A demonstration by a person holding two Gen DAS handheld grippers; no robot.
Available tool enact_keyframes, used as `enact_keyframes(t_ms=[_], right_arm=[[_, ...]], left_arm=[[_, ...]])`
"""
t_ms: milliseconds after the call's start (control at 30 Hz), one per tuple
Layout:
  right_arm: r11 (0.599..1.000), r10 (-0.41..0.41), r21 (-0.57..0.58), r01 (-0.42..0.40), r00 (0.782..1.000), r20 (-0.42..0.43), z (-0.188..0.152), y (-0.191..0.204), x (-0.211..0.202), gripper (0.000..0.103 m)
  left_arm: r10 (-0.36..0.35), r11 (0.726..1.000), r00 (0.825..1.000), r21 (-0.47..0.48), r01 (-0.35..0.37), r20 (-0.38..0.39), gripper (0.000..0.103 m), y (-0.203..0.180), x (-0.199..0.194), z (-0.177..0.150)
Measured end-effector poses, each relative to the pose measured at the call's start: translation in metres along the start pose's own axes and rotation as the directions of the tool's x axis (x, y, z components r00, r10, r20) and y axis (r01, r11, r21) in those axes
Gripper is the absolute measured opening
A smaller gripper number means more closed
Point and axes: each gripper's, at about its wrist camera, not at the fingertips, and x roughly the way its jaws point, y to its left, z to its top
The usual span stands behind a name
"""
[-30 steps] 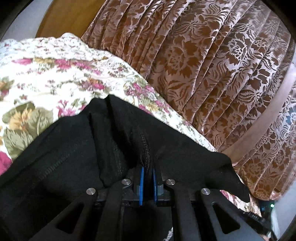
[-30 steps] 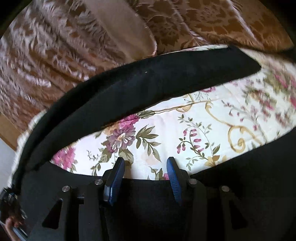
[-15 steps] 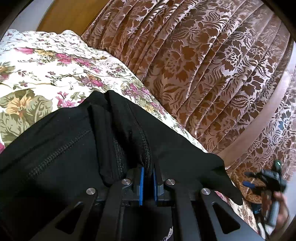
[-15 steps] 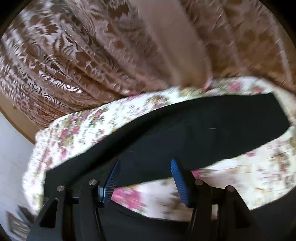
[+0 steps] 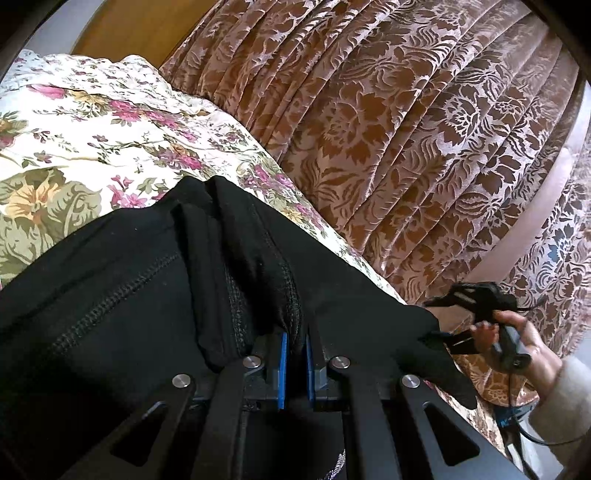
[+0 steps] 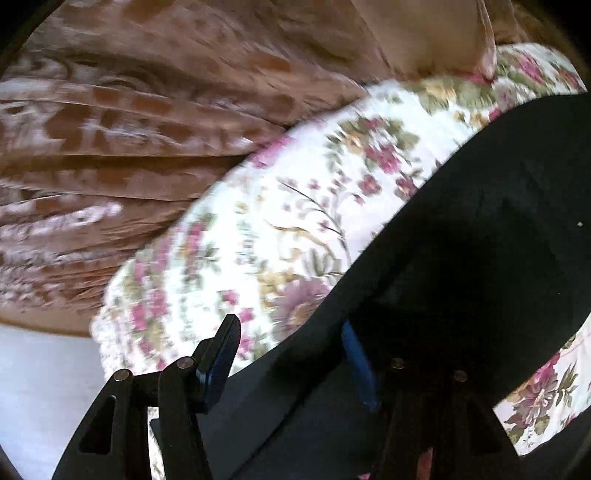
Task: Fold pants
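The black pants [image 5: 122, 280] lie on a floral bedspread [image 5: 74, 147]. My left gripper [image 5: 293, 350] is shut on a bunched seam of the pants, blue pads pressed on the cloth. In the right wrist view a black pant leg [image 6: 480, 240] stretches across the bedspread [image 6: 258, 229]. My right gripper [image 6: 291, 354] is open and holds nothing; its fingers straddle the leg's near edge. The right gripper also shows in the left wrist view [image 5: 476, 317], in a hand at the right.
A brown patterned curtain [image 5: 406, 129] hangs close behind the bed's far edge and fills the right wrist view's upper left [image 6: 129, 129]. A wooden panel [image 5: 122, 33] stands at the top left. The bed drops off toward the curtain.
My right gripper has swung away from the bed and back toward the pant leg, still open. My left gripper keeps its hold on the pants; the right hand has come into its view.
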Motion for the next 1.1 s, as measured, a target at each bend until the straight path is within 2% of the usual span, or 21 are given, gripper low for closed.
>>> enact_keyframes(t_ms=[67, 100, 133, 233, 333, 433, 567, 667, 767, 833, 933, 1000, 1033, 1067, 1100], right_arm=[[0.999, -0.034, 0.036, 0.034, 0.999, -0.009, -0.001, -0.007, 0.011, 0.056], [0.998, -0.040, 0.049, 0.040, 0.999, -0.011, -0.002, -0.012, 0.014, 0.042], [0.998, -0.044, 0.049, 0.044, 0.999, -0.006, -0.004, -0.016, 0.016, 0.022], [1.000, 0.014, 0.024, -0.014, 1.000, 0.011, -0.011, -0.026, 0.008, 0.013], [0.993, 0.116, -0.003, -0.116, 0.992, 0.039, -0.026, -0.034, -0.020, 0.013], [0.973, 0.215, -0.099, -0.208, 0.975, 0.057, -0.051, -0.040, -0.061, 0.013], [0.925, 0.342, -0.191, -0.327, 0.938, 0.051, -0.101, -0.058, -0.109, 0.013], [0.883, 0.392, -0.312, -0.350, 0.917, 0.079, -0.145, -0.068, -0.134, 0.013], [0.844, 0.397, -0.443, -0.301, 0.907, 0.140, -0.194, -0.078, -0.147, 0.013], [0.836, 0.401, -0.469, -0.284, 0.901, 0.168, -0.221, -0.087, -0.144, 0.013], [0.847, 0.414, -0.432, -0.308, 0.894, 0.174, -0.254, -0.114, -0.130, 0.013], [0.861, 0.394, -0.412, -0.298, 0.904, 0.169, -0.267, -0.130, -0.113, 0.013], [0.867, 0.376, -0.410, -0.283, 0.912, 0.164, -0.271, -0.136, -0.104, 0.013], [0.874, 0.358, -0.405, -0.268, 0.919, 0.163, -0.272, -0.138, -0.094, 0.013], [0.879, 0.352, -0.395, -0.268, 0.923, 0.156, -0.272, -0.141, -0.089, 0.013]], left_arm=[[-0.006, 1.000, 1.000, -0.003, 0.006, 0.000, 0.008, 0.001, 0.000, 0.000], [-0.009, 1.000, 1.000, -0.005, 0.009, 0.000, 0.008, 0.002, 0.000, 0.000], [-0.011, 1.000, 1.000, -0.006, 0.011, 0.000, 0.008, 0.002, 0.000, 0.000], [-0.018, 1.000, 1.000, -0.017, 0.018, -0.002, 0.008, 0.003, -0.001, 0.001], [-0.043, 0.997, 0.999, -0.065, 0.043, 0.000, 0.008, 0.006, -0.007, 0.010], [-0.080, 0.991, 0.994, -0.105, 0.087, 0.068, 0.008, 0.009, -0.028, 0.026], [-0.122, 0.987, 0.987, -0.095, 0.132, 0.105, 0.008, 0.004, -0.053, 0.041], [-0.140, 0.981, 0.983, -0.118, 0.153, 0.117, 0.008, 0.008, -0.073, 0.046], [-0.129, 0.983, 0.983, -0.116, 0.144, 0.132, 0.008, 0.013, -0.091, 0.046], [-0.115, 0.987, 0.984, -0.095, 0.129, 0.135, 0.009, 0.017, -0.103, 0.042], [-0.059, 0.994, 0.991, -0.087, 0.069, 0.117, 0.012, 0.028, -0.113, 0.030], [0.001, 0.994, 0.995, -0.112, 0.011, 0.103, 0.020, 0.039, -0.116, 0.022], [0.031, 0.989, 0.995, -0.147, -0.017, 0.094, 0.032, 0.046, -0.118, 0.017], [0.036, 0.983, 0.996, -0.180, -0.021, 0.080, 0.050, 0.051, -0.118, 0.014], [0.032, 0.976, 0.997, -0.219, -0.017, 0.064, 0.059, 0.056, -0.119, 0.011]])
